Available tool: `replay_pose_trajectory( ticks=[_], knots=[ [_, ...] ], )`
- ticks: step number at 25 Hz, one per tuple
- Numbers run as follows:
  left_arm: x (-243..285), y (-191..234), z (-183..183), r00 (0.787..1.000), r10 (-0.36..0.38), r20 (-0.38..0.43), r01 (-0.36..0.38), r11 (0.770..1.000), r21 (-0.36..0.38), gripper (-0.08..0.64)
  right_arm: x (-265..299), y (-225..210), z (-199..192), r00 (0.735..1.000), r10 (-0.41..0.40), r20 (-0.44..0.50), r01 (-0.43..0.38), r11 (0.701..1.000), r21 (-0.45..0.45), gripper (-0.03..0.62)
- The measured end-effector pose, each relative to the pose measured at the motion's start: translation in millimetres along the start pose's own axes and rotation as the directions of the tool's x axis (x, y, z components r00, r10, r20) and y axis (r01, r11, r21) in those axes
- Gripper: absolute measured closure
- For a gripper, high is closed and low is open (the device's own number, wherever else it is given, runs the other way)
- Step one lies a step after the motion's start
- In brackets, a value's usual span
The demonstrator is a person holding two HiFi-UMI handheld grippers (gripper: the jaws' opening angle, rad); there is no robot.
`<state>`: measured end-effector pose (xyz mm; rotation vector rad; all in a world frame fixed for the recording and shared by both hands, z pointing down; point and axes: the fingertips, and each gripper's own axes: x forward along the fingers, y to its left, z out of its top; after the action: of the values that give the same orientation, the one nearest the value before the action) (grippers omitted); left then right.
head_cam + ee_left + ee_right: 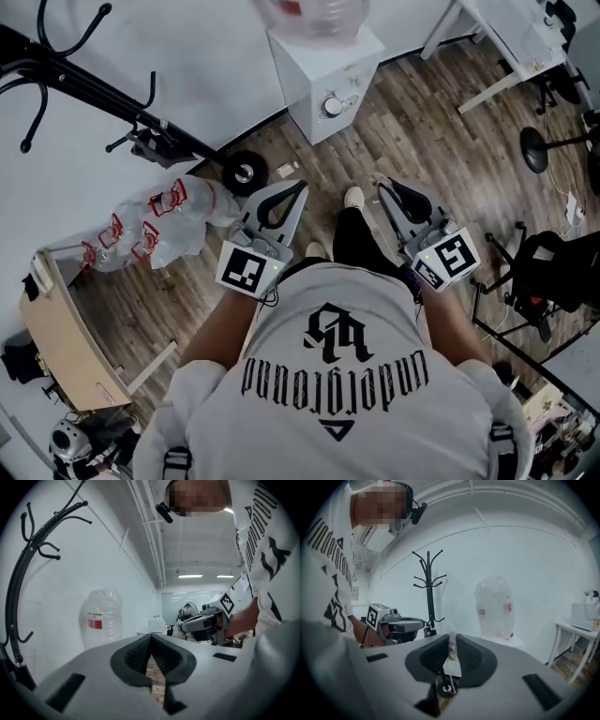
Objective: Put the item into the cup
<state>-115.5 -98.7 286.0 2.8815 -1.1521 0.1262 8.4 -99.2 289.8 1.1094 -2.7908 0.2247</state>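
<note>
A small clear packet (451, 651) with a white tag stands pinched between the dark pads of my right gripper (452, 639), which is shut on it. In the head view the right gripper (382, 189) is held level over the wooden floor, in front of the person's body. Beside it, my left gripper (302, 186) is at the same height. Its pads meet at the tip in the left gripper view (151, 639), and nothing is between them. No cup shows in any view.
A white water dispenser (323, 80) with a clear bottle stands ahead against the wall. A black coat rack (84, 80) and a bag of plastic bottles (159, 225) are at the left, with a wooden box (56, 328) below them. A white desk (516, 47) and black chairs (548, 272) are on the right.
</note>
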Motion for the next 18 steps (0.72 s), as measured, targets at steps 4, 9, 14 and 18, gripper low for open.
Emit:
replay_pose_trajectory(
  ticks=[4,9,14,18],
  knots=[
    [18.7,26.0,-18.2,0.999,0.043,-0.029,-0.044,0.999,-0.030,0.554,32.4,-25.6,-9.5,0.999,0.035,-0.022,-0.035,0.999,-0.007,0.540],
    [59.4,58.0,-44.4,0.993,0.086,-0.082,-0.092,0.993,-0.068,0.554,73.0,-69.2,-24.4,0.992,0.087,-0.088,-0.090,0.995,-0.030,0.540],
    [116.1,88.8,-87.0,0.987,0.071,-0.141,-0.084,0.992,-0.092,0.552,123.4,-130.1,-66.0,0.979,0.134,-0.152,-0.128,0.991,0.047,0.538],
    [150.5,116.4,-128.8,0.981,0.082,-0.176,-0.104,0.987,-0.122,0.552,168.2,-170.6,-110.0,0.964,0.161,-0.213,-0.147,0.986,0.081,0.538]
  ],
)
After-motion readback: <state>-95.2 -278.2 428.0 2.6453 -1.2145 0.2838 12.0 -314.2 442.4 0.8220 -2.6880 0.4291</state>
